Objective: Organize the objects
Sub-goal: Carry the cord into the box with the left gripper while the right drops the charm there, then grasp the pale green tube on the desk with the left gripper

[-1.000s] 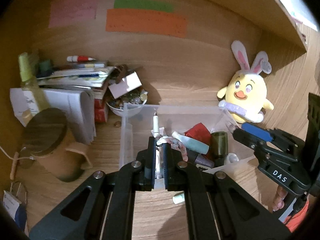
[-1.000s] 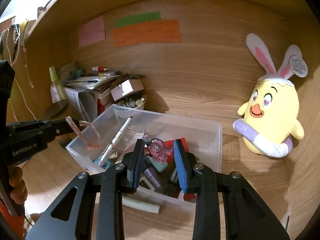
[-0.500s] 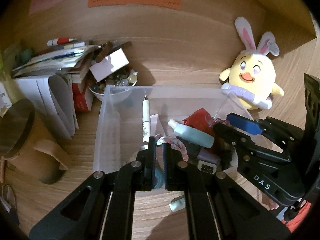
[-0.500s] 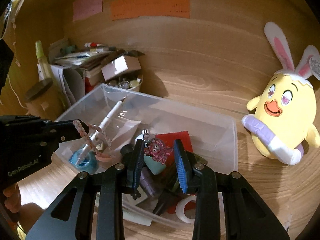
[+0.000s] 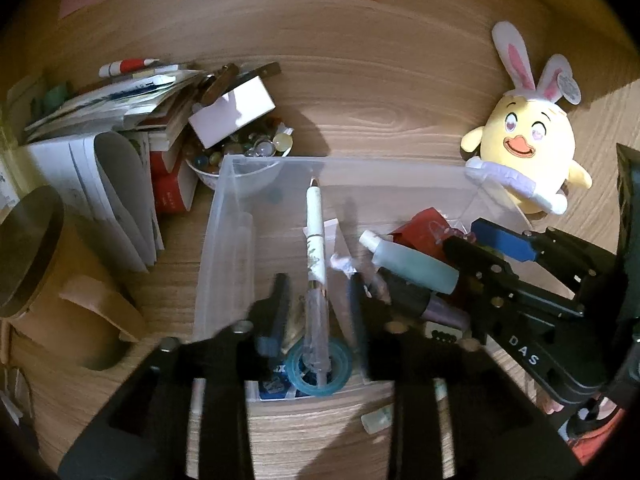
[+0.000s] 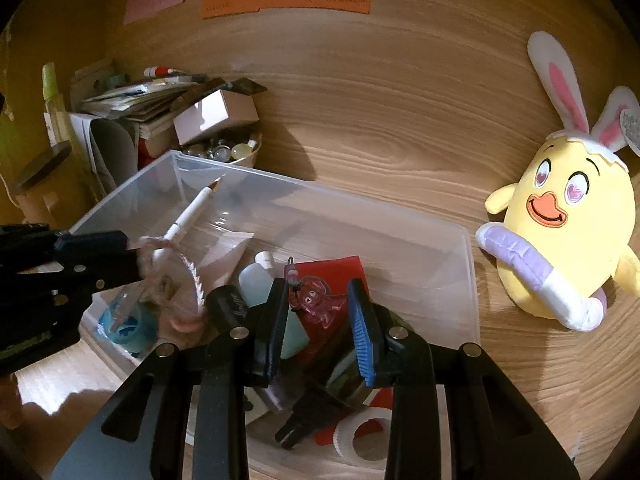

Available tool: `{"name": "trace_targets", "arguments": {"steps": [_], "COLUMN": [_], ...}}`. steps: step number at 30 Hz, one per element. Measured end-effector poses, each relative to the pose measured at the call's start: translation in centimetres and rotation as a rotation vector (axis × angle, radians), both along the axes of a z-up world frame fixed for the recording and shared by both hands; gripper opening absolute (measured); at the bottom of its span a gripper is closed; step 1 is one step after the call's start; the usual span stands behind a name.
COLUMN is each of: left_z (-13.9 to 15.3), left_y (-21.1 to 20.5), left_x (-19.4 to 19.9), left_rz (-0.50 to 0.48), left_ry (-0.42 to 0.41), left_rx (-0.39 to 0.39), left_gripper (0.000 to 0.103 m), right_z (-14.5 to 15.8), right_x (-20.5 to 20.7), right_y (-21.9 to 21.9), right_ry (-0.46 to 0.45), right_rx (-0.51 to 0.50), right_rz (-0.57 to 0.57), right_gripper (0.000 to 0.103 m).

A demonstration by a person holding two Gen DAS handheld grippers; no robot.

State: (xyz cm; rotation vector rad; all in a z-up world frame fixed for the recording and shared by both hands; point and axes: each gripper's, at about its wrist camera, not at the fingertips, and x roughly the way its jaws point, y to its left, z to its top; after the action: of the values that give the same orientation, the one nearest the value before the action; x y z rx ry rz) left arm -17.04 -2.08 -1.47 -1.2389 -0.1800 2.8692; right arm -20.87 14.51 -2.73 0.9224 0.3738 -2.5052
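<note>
We spread the left gripper (image 5: 318,312) over the clear plastic bin (image 6: 460,236); right gripper (image 6: 320,312) pinches the translucent pink charm (image 6: 316,304), releasing low.

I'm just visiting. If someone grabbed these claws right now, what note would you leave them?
Left claw: open over the clear bin, braided cord loose at its tip.
Right claw: gripping a pink charm above the bin.
Done: pen, blue bottle and tape ring lie in the bin.
To do: release the charm; a pale stub lies on the desk outside.
</note>
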Motion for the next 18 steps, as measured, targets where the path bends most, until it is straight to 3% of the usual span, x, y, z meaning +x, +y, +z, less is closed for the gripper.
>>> {"name": "trace_targets", "arguments": {"steps": [1, 4, 7, 9, 14, 18], "left_z": [0.1, 0.6, 1.1, 1.4, 2.1, 2.5], "left_y": [0.0, 0.2, 0.6, 0.6, 0.4, 0.2], "left_x": [0.2, 0.8, 1.4, 1.7, 3.1, 4.6], "left_rz": [0.001, -0.001, -0.006, -0.007, -0.015, -0.025], "left_ry": [0.005, 0.028, 0.044, 0.049, 0.068, 0.082], "left_rx": [0.002, -0.008, -0.029, -0.034, -0.044, -0.055], "left_gripper": [0.048, 0.058, 0.064, 0.066, 0.067, 0.071], "right_z": [-0.1, -0.1, 0.1, 0.3, 1.0, 1.5], "right_x": [0.0, -0.1, -0.1, 0.2, 0.8, 1.7], "right_y": [-0.1, -0.1, 0.2, 0.4, 0.8, 1.2], "right_ry": [0.000, -0.003, 0.007, 0.031, 0.056, 0.074], "right_rx": [0.005, 0.010, 0.007, 0.010, 0.013, 0.012], "right_rz": [0.001, 0.000, -0.019, -0.036, -0.043, -0.041], "right_gripper": [0.028, 0.028, 0.047, 0.057, 0.060, 0.070]}}
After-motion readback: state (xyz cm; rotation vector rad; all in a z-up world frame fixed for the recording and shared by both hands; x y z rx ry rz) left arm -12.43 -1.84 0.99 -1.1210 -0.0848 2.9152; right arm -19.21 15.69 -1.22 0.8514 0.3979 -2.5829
